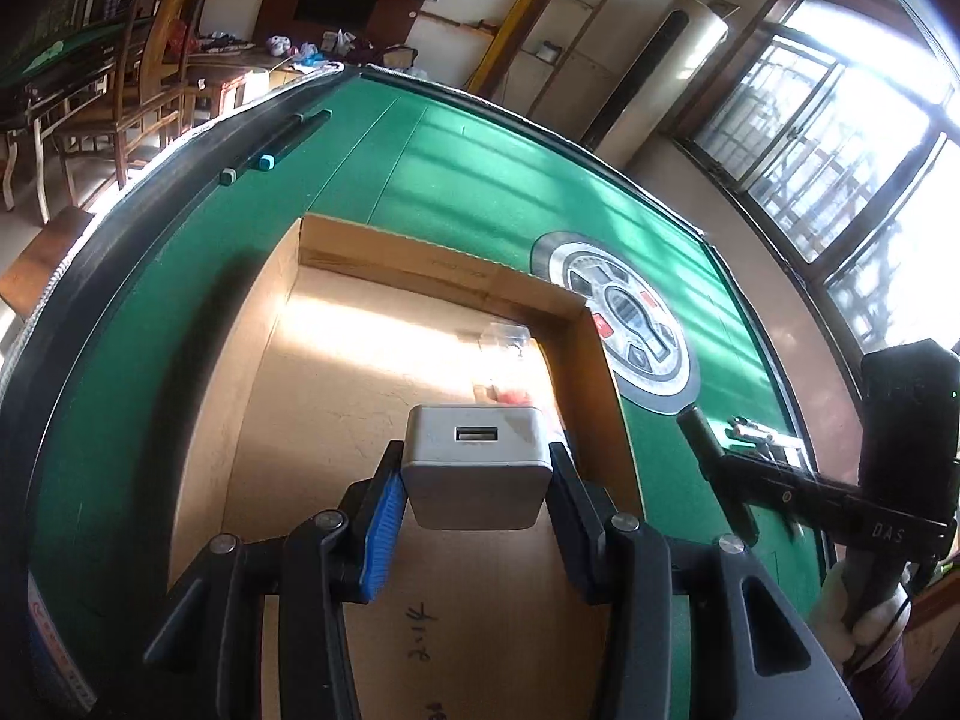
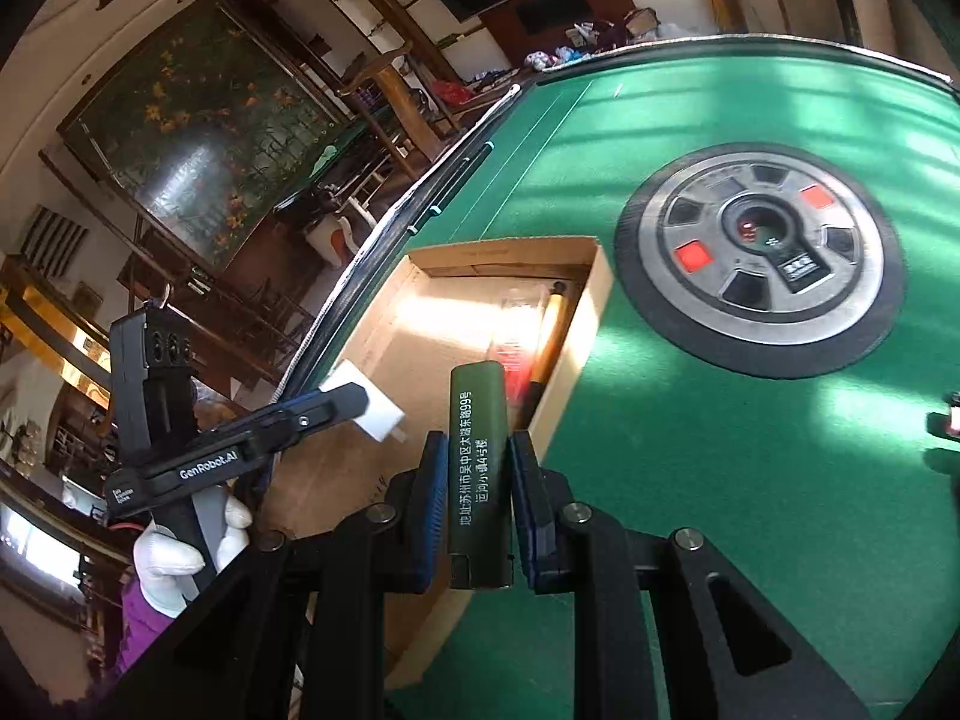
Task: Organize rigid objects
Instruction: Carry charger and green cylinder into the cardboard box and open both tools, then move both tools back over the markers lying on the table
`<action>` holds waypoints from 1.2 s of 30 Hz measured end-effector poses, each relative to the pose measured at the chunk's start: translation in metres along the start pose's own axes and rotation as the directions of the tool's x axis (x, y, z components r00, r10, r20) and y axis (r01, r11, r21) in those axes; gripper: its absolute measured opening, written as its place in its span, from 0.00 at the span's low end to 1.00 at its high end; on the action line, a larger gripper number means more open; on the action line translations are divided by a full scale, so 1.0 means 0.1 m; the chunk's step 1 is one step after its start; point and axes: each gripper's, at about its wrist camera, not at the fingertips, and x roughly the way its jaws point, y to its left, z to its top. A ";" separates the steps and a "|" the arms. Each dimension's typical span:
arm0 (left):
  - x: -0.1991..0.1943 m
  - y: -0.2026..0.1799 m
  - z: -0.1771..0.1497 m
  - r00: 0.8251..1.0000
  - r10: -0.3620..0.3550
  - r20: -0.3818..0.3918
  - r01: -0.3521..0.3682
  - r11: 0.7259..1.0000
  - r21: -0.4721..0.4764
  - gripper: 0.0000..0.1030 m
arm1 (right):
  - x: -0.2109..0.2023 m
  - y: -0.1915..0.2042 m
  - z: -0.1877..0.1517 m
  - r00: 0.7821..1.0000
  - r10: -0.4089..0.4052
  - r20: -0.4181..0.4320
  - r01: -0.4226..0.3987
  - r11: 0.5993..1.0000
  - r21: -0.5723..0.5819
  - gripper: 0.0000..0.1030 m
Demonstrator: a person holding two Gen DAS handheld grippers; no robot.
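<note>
My left gripper is shut on a white USB charger block and holds it above the open cardboard box. The charger and left gripper also show in the right wrist view. My right gripper is shut on a dark green lighter with white printed text, held over the box's right wall. Inside the box lie a yellow-orange stick and a clear item with red. In the left wrist view the right gripper shows at the right.
The box sits on a green felt mahjong table with a round central control panel. Two dark pens lie by the far left rim. Small items lie on the felt at right. Chairs and a window surround the table.
</note>
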 end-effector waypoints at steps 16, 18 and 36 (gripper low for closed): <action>0.53 0.46 0.43 0.996 -0.077 -0.049 0.065 0.975 -0.212 0.49 | 1.16 0.15 0.59 0.990 -0.110 -0.091 0.116 0.992 0.057 0.21; 0.49 0.46 0.43 0.997 -0.073 -0.037 0.064 0.975 -0.211 0.50 | 1.13 0.15 0.59 0.990 -0.123 -0.076 0.127 0.990 0.053 0.25; -0.40 -1.24 -0.42 0.982 -0.150 0.116 0.136 0.983 0.121 0.92 | -1.26 -0.98 -0.38 0.922 -0.287 0.260 0.244 0.952 0.186 0.51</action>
